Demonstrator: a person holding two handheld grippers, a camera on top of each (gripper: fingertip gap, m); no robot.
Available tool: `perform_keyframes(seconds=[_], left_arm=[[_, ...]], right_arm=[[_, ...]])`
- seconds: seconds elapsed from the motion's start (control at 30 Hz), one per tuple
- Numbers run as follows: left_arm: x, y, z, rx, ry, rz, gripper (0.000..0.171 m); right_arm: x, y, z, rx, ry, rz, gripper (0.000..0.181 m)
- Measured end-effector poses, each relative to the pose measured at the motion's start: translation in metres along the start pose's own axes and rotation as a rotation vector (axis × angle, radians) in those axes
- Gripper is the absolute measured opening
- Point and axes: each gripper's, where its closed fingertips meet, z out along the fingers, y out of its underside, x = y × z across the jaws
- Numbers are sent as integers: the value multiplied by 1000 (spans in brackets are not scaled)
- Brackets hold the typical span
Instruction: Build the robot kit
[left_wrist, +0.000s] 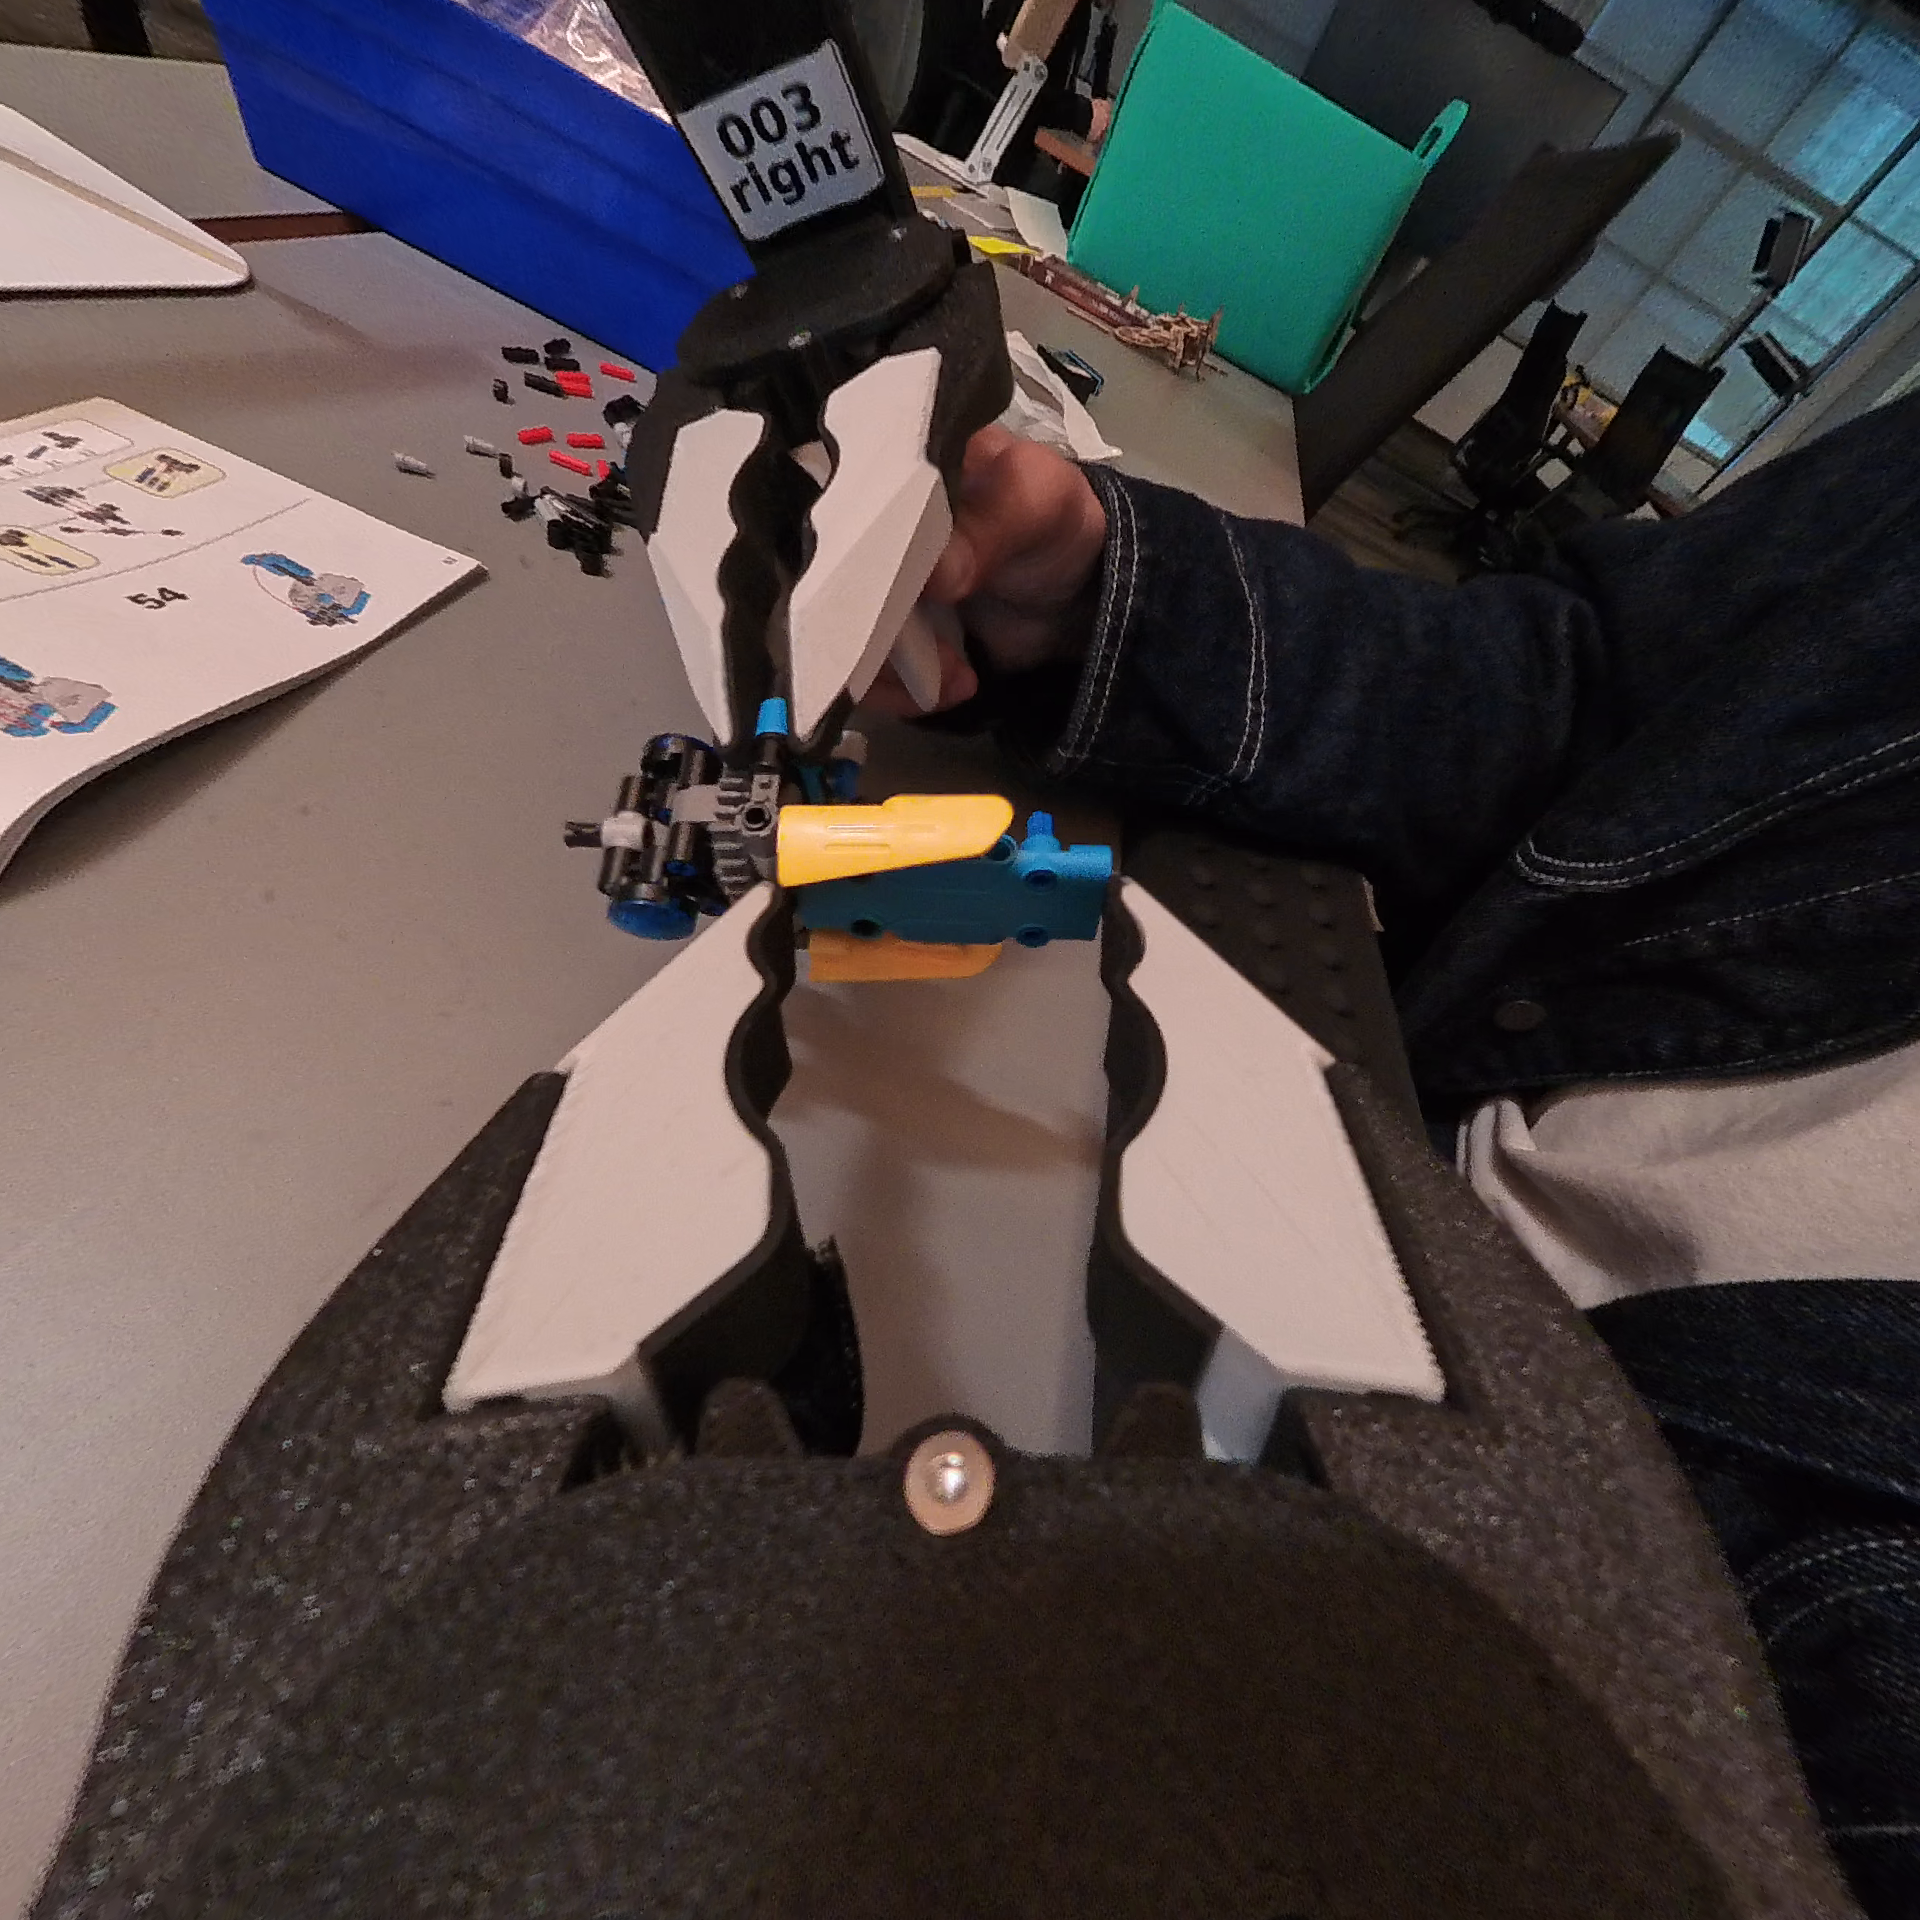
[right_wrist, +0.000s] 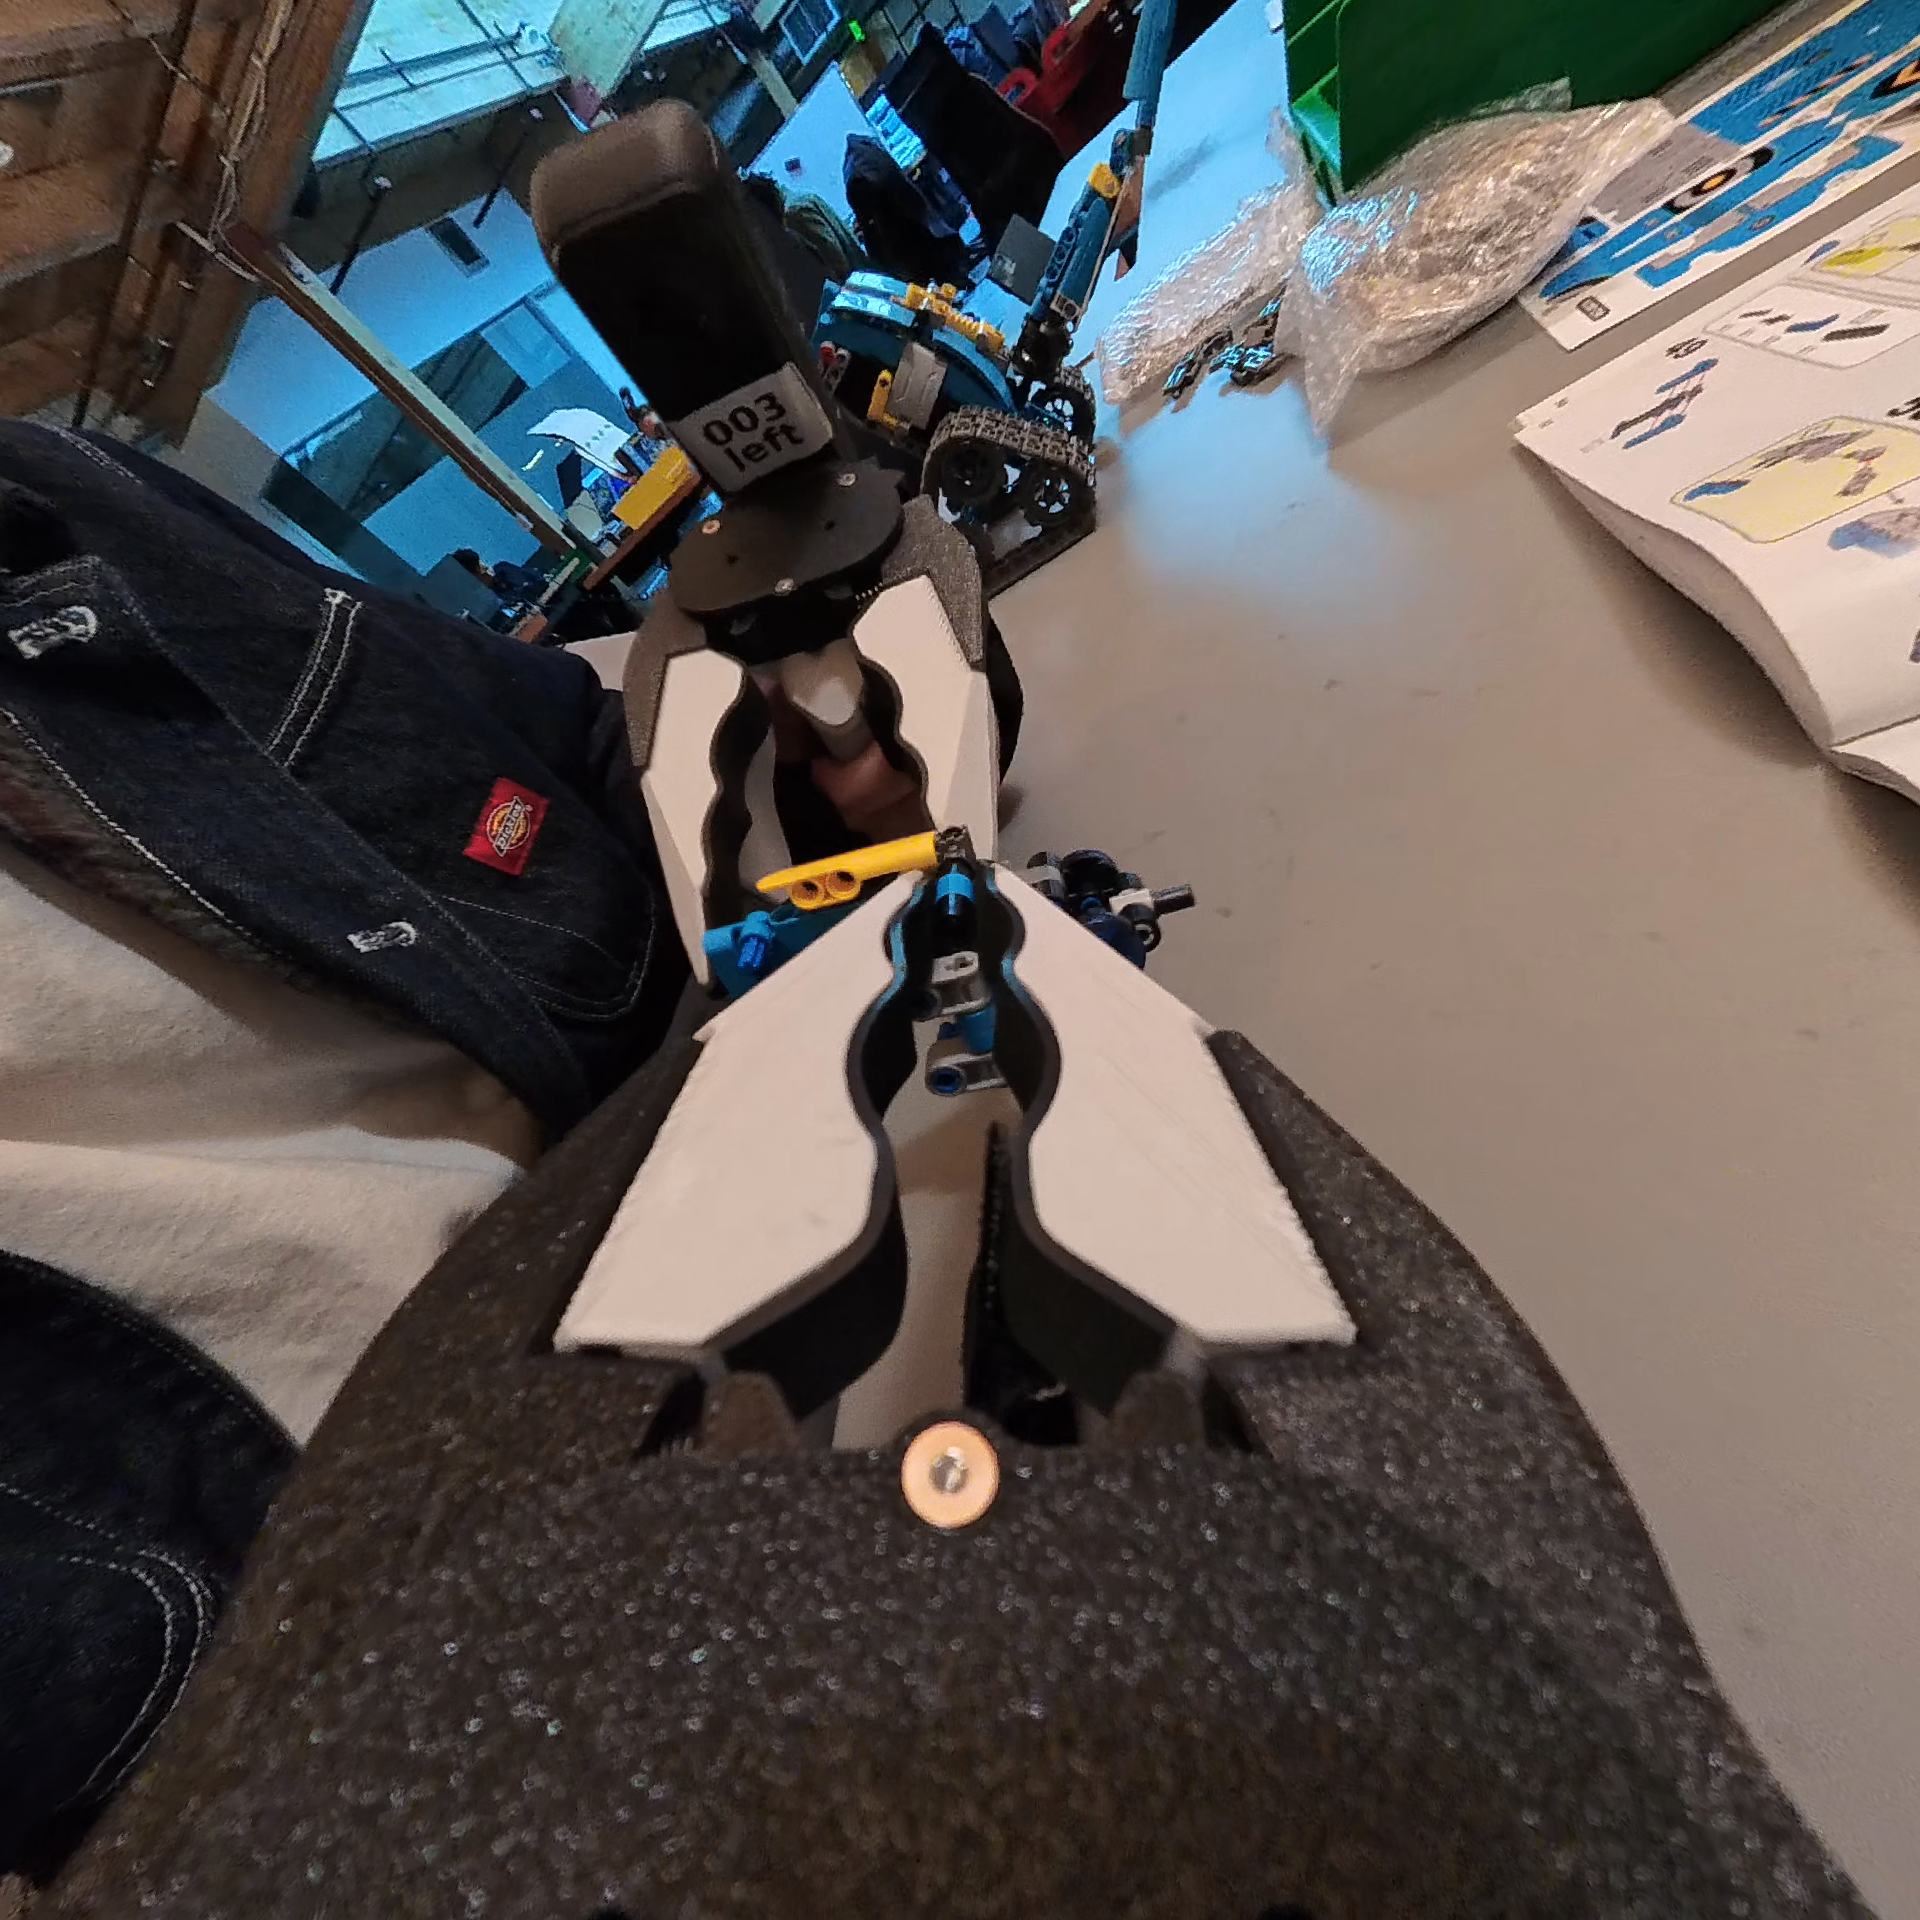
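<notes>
Jaws of both grippers clamp one brick model (left_wrist: 894, 873), left gripper (left_wrist: 945, 894) on its blue panel, right gripper (right_wrist: 951, 883) on a blue pin.

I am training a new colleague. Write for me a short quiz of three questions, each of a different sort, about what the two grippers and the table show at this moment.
1. True or false: the left gripper grips the blue and yellow end of the small brick assembly.
2. Multiple choice: the right gripper is closed on
A) a blue pin on top of the assembly
B) the open instruction booklet
C) the blue bin
3. Fill in: the loose red and black small pieces lie on the grey table between the booklet and the ____ bin.

Key: 1 true; 2 A; 3 blue.
</notes>
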Motion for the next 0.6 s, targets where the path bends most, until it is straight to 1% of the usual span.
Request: perform_keyframes(seconds=[0.23, 0.43, 0.6], left_arm=[[-3, -4, -1, 22, -6, -17, 60], [-5, -13, -8, 80, -12, -36, 61], [-4, -12, -5, 69, -12, -32, 61]], right_arm=[[2, -2, -2, 13, -2, 8, 7], [3, -6, -5, 33, 7, 5, 7], [1, -8, -3, 48, -6, 9, 7]])
